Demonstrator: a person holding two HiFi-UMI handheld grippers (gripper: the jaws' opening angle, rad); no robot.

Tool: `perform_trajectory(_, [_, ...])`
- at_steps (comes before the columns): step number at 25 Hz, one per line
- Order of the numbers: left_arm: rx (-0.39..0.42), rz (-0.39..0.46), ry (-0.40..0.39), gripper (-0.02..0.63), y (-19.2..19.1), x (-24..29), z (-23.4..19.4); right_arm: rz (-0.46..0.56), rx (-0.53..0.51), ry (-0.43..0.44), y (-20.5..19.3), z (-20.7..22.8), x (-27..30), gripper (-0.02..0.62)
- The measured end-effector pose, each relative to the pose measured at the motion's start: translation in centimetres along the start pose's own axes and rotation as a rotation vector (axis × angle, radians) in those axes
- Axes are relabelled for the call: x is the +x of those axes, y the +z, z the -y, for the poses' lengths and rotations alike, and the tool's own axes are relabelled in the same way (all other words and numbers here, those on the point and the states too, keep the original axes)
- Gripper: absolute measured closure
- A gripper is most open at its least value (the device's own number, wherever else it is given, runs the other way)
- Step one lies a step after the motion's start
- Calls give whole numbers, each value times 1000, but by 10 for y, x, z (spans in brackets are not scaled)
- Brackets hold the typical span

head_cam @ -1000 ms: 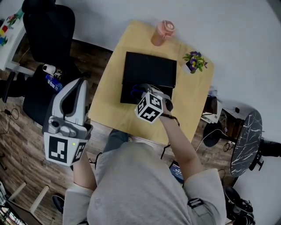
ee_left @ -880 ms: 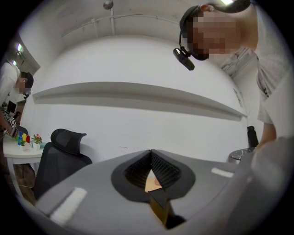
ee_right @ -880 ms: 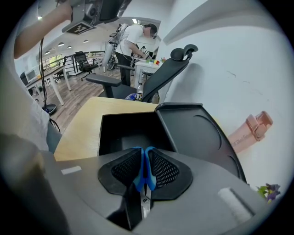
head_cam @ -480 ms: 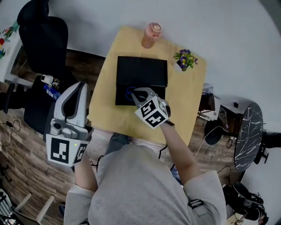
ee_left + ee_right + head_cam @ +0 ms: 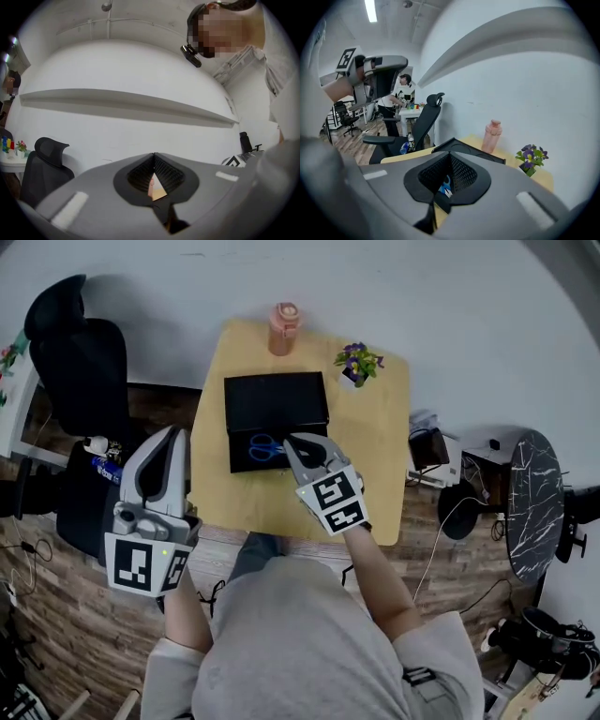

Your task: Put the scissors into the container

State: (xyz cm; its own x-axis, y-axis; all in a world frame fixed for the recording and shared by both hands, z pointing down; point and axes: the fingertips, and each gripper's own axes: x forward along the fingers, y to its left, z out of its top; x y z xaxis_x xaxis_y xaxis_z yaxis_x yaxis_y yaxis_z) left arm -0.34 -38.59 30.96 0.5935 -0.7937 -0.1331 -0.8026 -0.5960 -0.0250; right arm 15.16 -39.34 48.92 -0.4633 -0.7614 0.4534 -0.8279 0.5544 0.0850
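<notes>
A: The room had a white wall and a wood floor, and a small yellow table (image 5: 375,465) stood by the wall. What was on it?

B: A black container (image 5: 277,395), a pink bottle (image 5: 283,327) and a little flower pot (image 5: 356,364). The blue scissors (image 5: 262,448) lay inside the container, near its front wall.

A: So was the job done?

B: I think so — the scissors looked all the way in.

A: What were the grippers doing?

B: The right gripper (image 5: 296,446) hung just over the container's front right corner. Its jaws were pressed together with nothing in them. The left gripper (image 5: 169,439) was off to the side, well away from the table, and its jaws were together and empty too.

A: What could have gone wrong?

B: The right one was very close to the box. If it dipped or swung, it might have bumped the wall and pushed the container — maybe toward the bottle. Or it could have hooked the scissors and dragged them out.
</notes>
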Motion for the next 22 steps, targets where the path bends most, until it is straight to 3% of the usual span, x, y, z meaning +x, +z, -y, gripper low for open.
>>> perform_trajectory(22, [6, 75, -70, 551, 42, -27, 67, 349, 111, -290, 68, 27, -171, 591])
